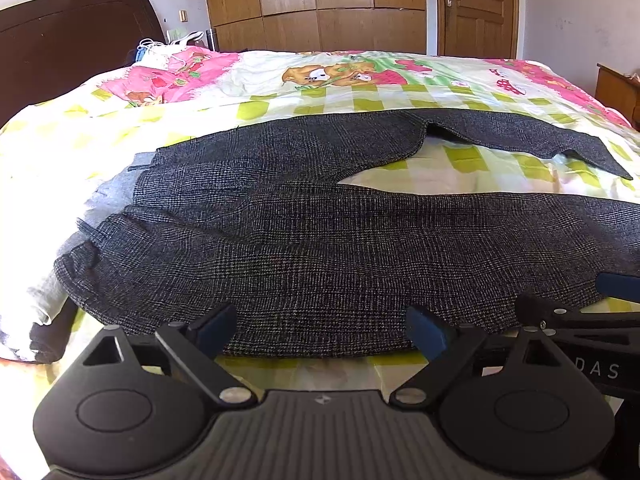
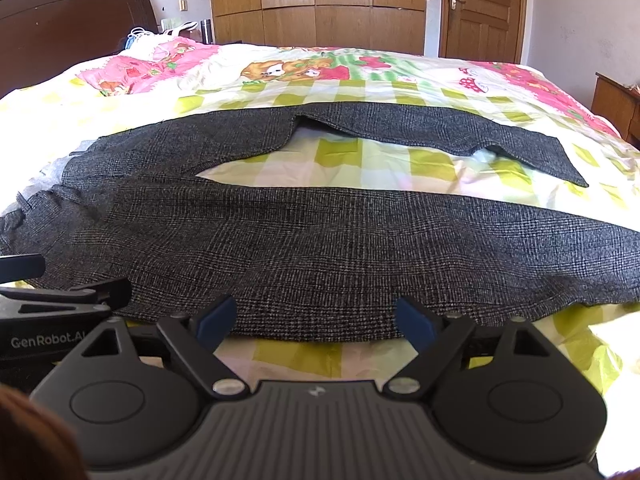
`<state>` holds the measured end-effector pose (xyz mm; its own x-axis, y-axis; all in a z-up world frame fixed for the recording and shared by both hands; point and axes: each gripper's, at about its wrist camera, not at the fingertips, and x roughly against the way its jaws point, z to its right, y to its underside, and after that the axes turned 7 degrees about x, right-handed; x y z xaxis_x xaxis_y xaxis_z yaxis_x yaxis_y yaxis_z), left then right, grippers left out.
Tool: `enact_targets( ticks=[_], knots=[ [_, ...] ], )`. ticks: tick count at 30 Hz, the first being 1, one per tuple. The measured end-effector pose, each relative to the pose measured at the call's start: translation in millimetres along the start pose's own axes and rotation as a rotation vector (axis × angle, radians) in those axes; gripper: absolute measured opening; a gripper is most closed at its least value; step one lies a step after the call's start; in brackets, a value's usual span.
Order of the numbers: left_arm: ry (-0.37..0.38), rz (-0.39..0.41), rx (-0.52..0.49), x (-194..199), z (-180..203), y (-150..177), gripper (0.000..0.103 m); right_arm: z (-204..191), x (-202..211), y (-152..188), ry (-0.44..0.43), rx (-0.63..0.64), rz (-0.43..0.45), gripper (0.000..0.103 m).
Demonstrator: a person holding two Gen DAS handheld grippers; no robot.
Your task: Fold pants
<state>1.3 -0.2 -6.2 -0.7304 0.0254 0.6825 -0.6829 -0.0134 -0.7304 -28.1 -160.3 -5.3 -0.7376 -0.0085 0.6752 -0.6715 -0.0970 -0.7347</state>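
Observation:
Dark grey checked pants (image 1: 320, 240) lie flat across the bed, waist to the left, both legs running right with a gap of bedsheet between them. In the right wrist view the pants (image 2: 320, 248) fill the middle, the near leg closest. My left gripper (image 1: 320, 332) stands open at the near edge of the near leg, close to the seat, fingers on either side of the hem line with nothing between them. My right gripper (image 2: 316, 320) is open too, at the near edge further along the same leg. Each gripper shows at the side of the other's view.
The bed (image 1: 360, 92) has a checked green, yellow and pink cartoon cover. A dark headboard (image 1: 72, 40) stands at left, with a pink pillow (image 1: 172, 76) near it. Wooden wardrobes (image 1: 320, 4) and a door (image 1: 476, 8) line the far wall. A small wooden cabinet (image 1: 616, 92) stands at right.

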Motion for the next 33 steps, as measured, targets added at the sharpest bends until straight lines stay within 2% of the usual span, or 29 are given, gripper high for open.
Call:
enact_targets(
  ticks=[33],
  knots=[
    [0.045,0.002,-0.001,1.6,-2.7,0.5,0.101,-3.5,-0.6,-0.5,0.017,0.012,-0.015,0.08]
  ],
)
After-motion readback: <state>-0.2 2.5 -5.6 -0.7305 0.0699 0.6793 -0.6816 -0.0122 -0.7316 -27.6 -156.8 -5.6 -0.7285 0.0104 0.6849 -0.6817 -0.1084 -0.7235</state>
